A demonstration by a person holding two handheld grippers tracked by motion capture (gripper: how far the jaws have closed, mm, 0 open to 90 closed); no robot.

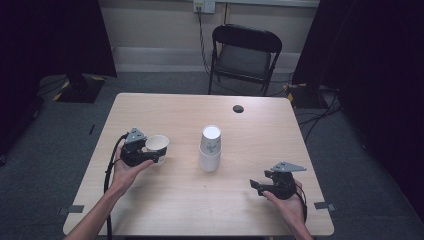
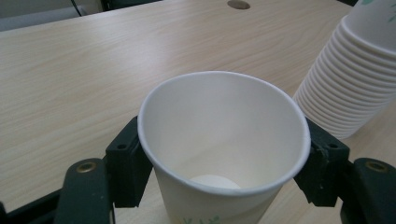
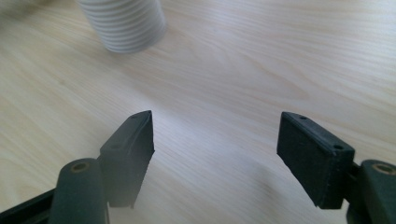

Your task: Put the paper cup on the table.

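Your left gripper (image 1: pixel 159 152) is clamped on a single white paper cup (image 1: pixel 157 143), one jaw pressed against each side of it just under the rim. The cup stands upright with its mouth up, on the left part of the table (image 1: pixel 175 210), well apart from the stack of cups (image 1: pixel 210 148) at the centre.

No brand name or readable writing shows on anything. The left gripper view catches a small green printed motif low on the held cup (image 2: pixel 224 154), cut off by the bottom edge, and a trace of green on the top cup of the stack (image 2: pixel 355 70). That view also shows the cup's inside is empty and that the stack is built of many nested rims, mouths down; from the high view you see only its flat white top and faint green marks.

Your right gripper (image 1: pixel 256 186) has its jaws wide apart and holds nothing. In the right gripper view bare tabletop lies between them, with the ribbed stack (image 3: pixel 123 23) blurred at the upper left.

The table is pale wood-grain laminate with a dark round hole (image 1: pixel 238 108) near its far edge. Beyond it stands a black folding chair (image 1: pixel 245 57) on grey carpet, with a wall socket (image 1: pixel 204 6) and cables behind and dark curtains at both sides.
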